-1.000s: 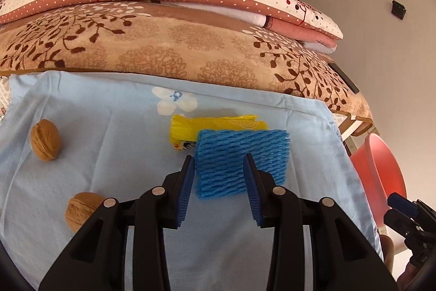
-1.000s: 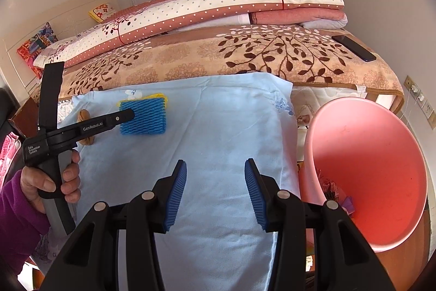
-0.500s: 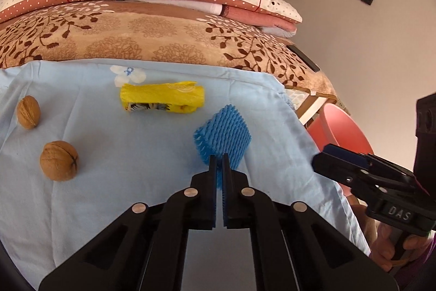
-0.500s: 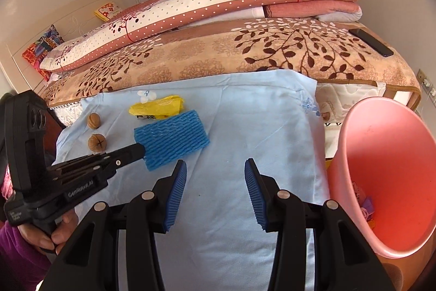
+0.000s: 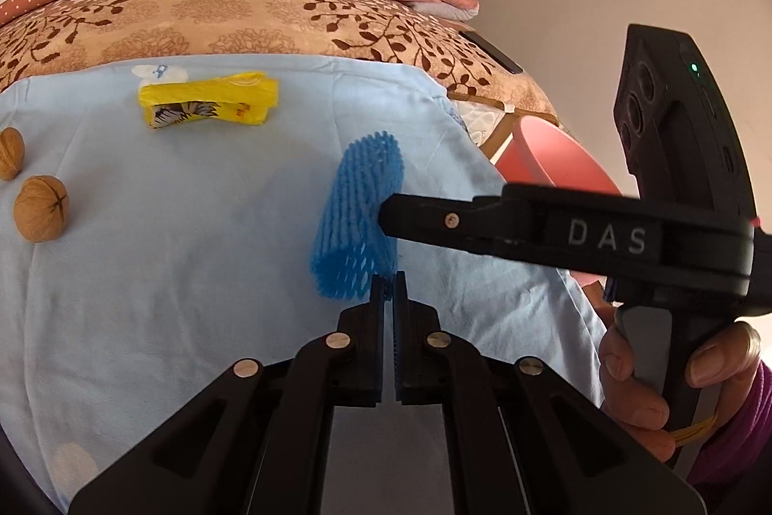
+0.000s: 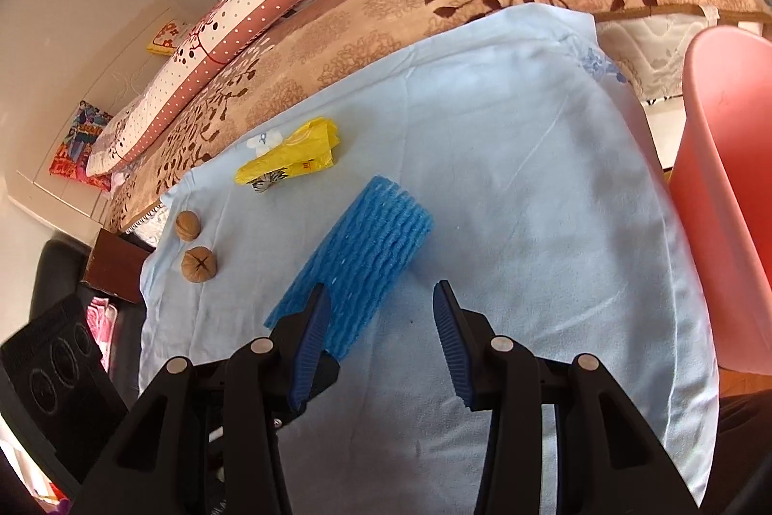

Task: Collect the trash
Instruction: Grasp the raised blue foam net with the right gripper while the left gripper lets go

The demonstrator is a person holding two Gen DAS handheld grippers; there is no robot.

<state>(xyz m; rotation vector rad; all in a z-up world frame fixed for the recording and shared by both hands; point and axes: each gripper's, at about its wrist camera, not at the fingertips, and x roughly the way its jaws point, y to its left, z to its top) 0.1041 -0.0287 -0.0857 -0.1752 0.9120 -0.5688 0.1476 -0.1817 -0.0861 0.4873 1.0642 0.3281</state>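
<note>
Blue foam net (image 5: pixel 359 220) was pinched at its near corner by the left claw (image 5: pixel 390 293), jaws squeezed together on it, the rest lifted off the light blue sheet (image 5: pixel 193 273) on the bed. Its long axis ran away from the left claw, tilted up. Right claw (image 6: pixel 381 322) stood part open, empty, pointed at the net's near end; in the right wrist view one finger overlapped the net's edge, contact unclear. Left hand was plainly the nearer, already gripping. Pink bin (image 6: pixel 723 187) sat off the sheet's right edge, on the right claw's side, so the carry likely goes that way. Yellow wrapper (image 5: pixel 207 104) and two walnuts (image 5: pixel 41 208) lay farther back and left, untouched.
</note>
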